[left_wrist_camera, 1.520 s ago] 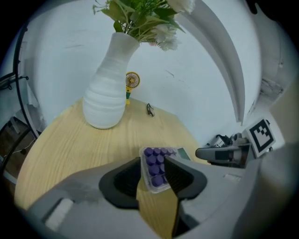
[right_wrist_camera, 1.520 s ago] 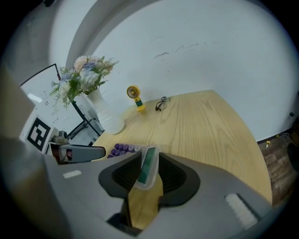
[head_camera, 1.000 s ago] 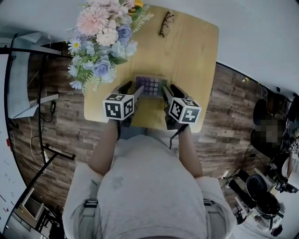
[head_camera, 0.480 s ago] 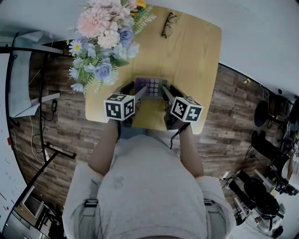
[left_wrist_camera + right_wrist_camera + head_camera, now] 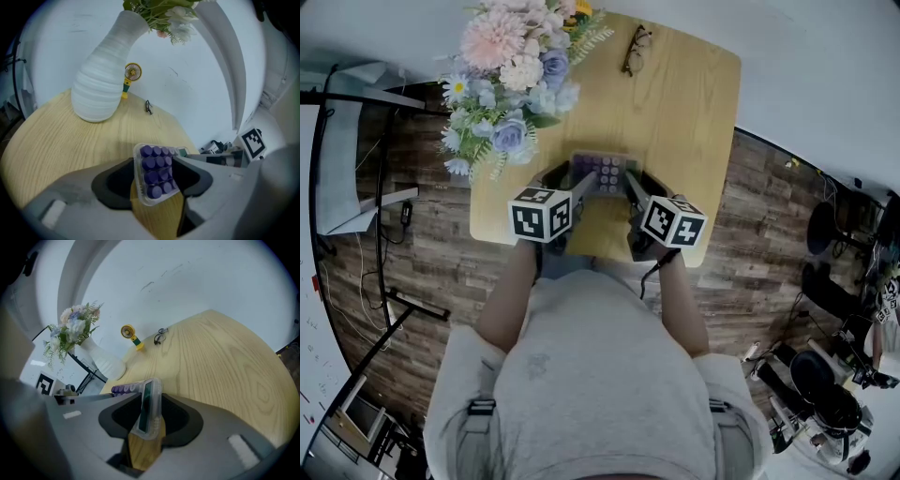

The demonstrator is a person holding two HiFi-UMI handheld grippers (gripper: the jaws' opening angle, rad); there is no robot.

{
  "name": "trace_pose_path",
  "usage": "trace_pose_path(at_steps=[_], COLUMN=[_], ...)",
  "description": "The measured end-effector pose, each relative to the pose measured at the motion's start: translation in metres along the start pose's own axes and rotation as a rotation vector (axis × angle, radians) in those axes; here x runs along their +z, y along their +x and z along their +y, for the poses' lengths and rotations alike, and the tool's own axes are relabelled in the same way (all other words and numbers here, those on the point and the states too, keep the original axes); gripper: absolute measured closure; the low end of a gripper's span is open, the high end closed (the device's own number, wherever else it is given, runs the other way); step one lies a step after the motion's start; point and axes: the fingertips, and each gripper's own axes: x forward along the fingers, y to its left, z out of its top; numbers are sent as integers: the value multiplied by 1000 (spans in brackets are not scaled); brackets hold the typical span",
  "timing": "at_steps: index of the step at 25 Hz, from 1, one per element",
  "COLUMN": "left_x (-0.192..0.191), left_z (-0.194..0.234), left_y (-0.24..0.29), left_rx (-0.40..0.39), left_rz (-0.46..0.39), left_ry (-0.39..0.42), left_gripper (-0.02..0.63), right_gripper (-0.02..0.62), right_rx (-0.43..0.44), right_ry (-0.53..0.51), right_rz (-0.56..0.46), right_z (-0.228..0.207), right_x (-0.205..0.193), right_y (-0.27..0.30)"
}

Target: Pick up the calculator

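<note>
1. Left gripper [image 5: 151,185]: jaws closed onto the calculator [image 5: 156,168], one pad against each long side. The purple keys face up at the camera and the body sits tilted in the grip.
2. Right gripper [image 5: 146,427]: it looks clamped on the same calculator from the opposite end. Here the case shows edge-on, a thin slab standing between the dark pads.
3. From the head view, both tools meet over the near middle of the table [image 5: 684,112], with the calculator bridged between their tips and the marker cubes [image 5: 541,214] toward the person.
4. Step in hand, as I read it: the grasp is made and the lift is the business now. Wood shows under the case in both gripper views, but I cannot tell whether it has cleared the tabletop.
5. Next move calls for both hands rising together at an even pace and keeping the same spacing. If one pulls ahead, the smooth case may twist or slip out of the other.
6. View differences: the left gripper view alone gives the key face and the base of the white vase [image 5: 101,79]. The right gripper view alone gives the case's thin profile.
7. Both gripper views catch a small yellow fan [image 5: 129,332] at the far edge, which the flowers [image 5: 506,75] hide from above.
8. Only the head view places the glasses [image 5: 635,47] at the far side, well apart from the action.
</note>
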Motion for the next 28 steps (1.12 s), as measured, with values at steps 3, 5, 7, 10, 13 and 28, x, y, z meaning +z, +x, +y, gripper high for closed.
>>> trace_pose_path(at_steps=[3, 5, 7, 10, 13, 28], left_x=[8, 14, 20, 28, 34, 63], left_z=[-8, -14, -21, -32, -43, -97], left_y=[-5, -9, -14, -24, -34, -95], left_rx=[-5, -9, -12, -17, -26, -71], left_rz=[-21, -41, -68, -105, -135, -307], left_ry=[38, 69, 96, 127, 156, 282], left_gripper=[352, 351, 351, 352, 352, 352], right_gripper=[469, 469, 469, 469, 469, 469], right_rx=[1, 5, 11, 11, 5, 12], right_ry=[-30, -52, -73, -124, -195, -369], right_rz=[-43, -75, -108, -153, -199, -427], right_z=[5, 9, 14, 23, 34, 83], right_x=[8, 15, 21, 31, 40, 64], right_y=[-9, -16, -24, -37, -53, -126])
